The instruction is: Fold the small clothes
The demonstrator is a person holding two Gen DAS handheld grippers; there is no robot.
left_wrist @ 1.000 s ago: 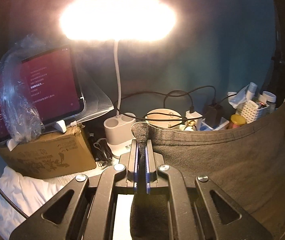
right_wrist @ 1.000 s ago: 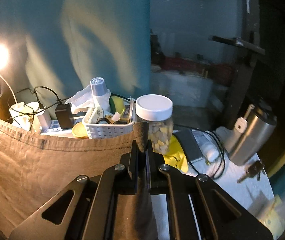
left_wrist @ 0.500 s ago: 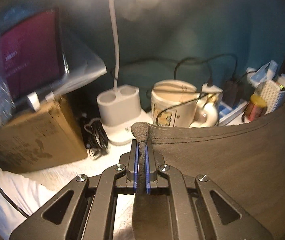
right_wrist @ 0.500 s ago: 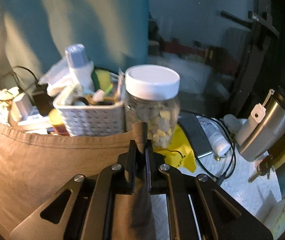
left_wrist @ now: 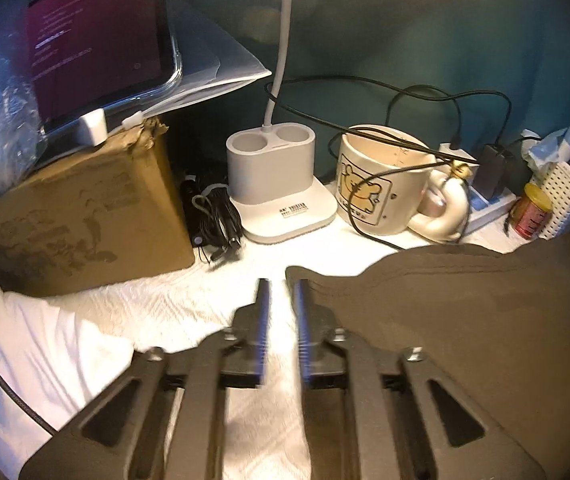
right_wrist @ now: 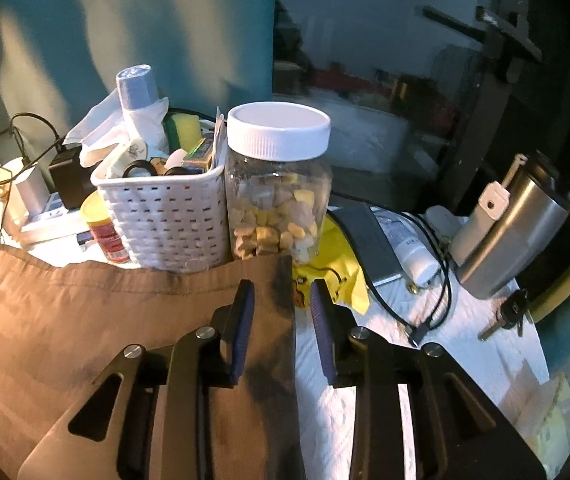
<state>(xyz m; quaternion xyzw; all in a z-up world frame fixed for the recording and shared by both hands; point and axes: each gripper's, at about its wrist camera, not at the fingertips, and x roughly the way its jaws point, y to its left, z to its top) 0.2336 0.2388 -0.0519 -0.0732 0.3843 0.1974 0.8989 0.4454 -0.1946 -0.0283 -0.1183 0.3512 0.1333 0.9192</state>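
The left gripper [left_wrist: 281, 292], somewhat blurred, and the right gripper [right_wrist: 283, 294] both have jaws parted, gripping nothing.

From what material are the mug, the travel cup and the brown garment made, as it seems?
Mug: probably glazed ceramic, cream and glossy, with a printed bear. Travel cup: brushed metal, likely steel, with a dull grey sheen. Garment: soft knit cloth, perhaps cotton, matte, with a stitched hem.

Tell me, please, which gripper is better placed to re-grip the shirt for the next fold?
Probably the right gripper: the shirt lies between its open jaws, its edge running up the gap. The left gripper is open over bare white cloth, with the shirt corner just beside its right finger.
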